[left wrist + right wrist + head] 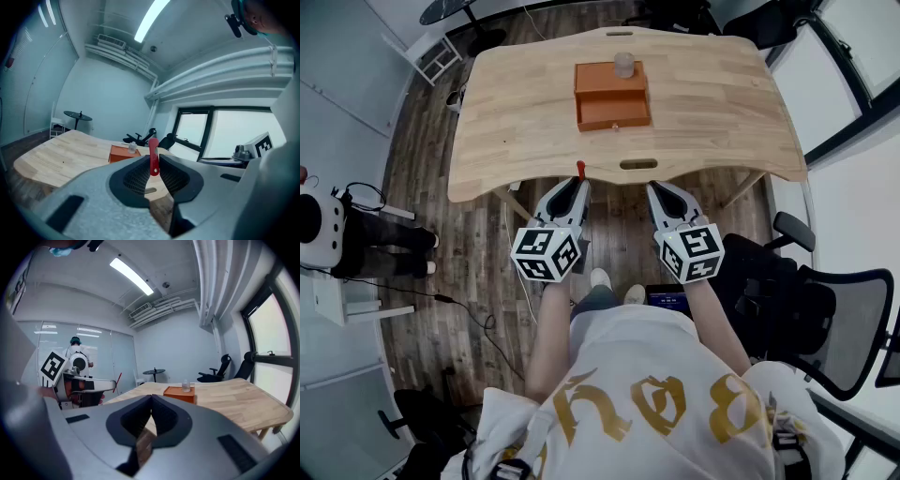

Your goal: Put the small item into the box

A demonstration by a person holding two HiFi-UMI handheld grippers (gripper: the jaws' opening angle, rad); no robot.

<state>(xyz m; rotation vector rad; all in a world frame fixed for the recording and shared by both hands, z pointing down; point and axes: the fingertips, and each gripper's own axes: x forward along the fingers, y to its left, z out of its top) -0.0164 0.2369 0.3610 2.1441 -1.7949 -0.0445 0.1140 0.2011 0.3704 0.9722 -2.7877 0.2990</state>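
Wooden worktop [534, 112] fills the upper part of the head view, and an orange box [612, 96] sits on it toward the far middle. A small clear jar [623, 64] stands on the box's far edge. I hold both tools over the floor just short of the near edge of the worktop, well apart from the box. My left tool [580, 181] points at that edge with a small red item [579, 170] sticking out past its tips. My right tool [654, 191] lies beside it, tips narrowed to a point. A black office chair [825, 309] stands at my right.

From the left gripper view, the left tool [153, 161] is clamped on the small red item [153, 146], which stands upright between the two pads. The box [123, 153] shows beyond it on the worktop [61, 157], with the jar [132, 148] on top.

From the right gripper view, the right tool [151, 397] has its jaws pressed together with nothing between them. The box [179, 393] and jar [186, 386] lie ahead on the worktop [234, 401]. At the left edge I see my left tool [115, 383] with the red item [118, 378] slanting up from its tip.
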